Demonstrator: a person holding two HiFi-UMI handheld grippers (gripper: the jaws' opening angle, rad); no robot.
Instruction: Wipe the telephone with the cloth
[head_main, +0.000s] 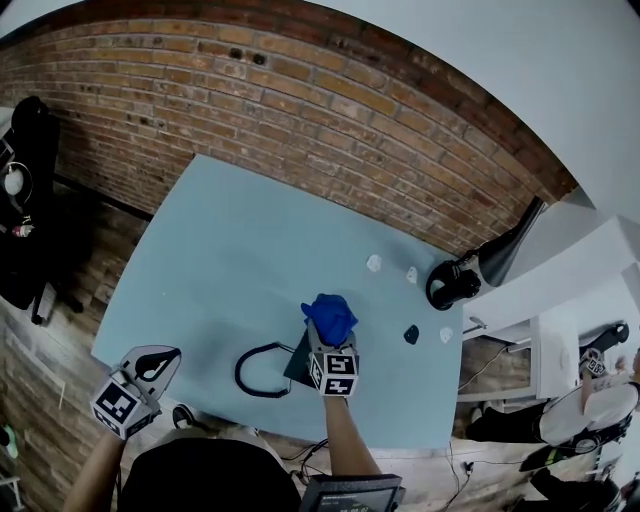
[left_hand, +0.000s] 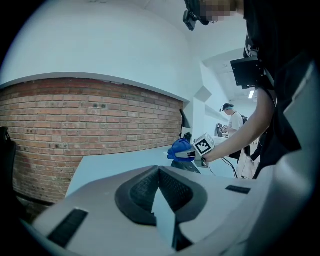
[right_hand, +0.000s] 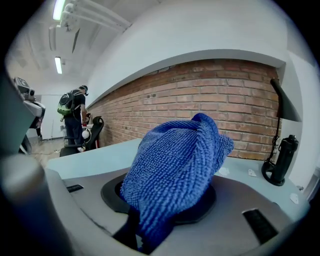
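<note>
My right gripper (head_main: 330, 342) is shut on a bunched blue cloth (head_main: 330, 316), which hides its fingertips. In the right gripper view the cloth (right_hand: 175, 170) fills the middle, clamped in that gripper (right_hand: 159, 212). Under and just left of this gripper lies the dark telephone (head_main: 297, 362), with its black cord (head_main: 258, 371) looped out to the left; I cannot tell whether the cloth touches it. My left gripper (head_main: 156, 363) hangs off the table's front left corner, shut and holding nothing. In its own view the left gripper (left_hand: 159, 173) faces the cloth (left_hand: 179, 149) and the phone (left_hand: 188, 166).
The light blue table (head_main: 220, 260) stands against a brick wall (head_main: 300, 110). A black desk lamp (head_main: 470, 272) stands at its right edge, with small white bits (head_main: 374, 263) and a dark bit (head_main: 411, 334) nearby. A black chair (head_main: 25, 210) is at the left, a white desk (head_main: 560, 300) at the right.
</note>
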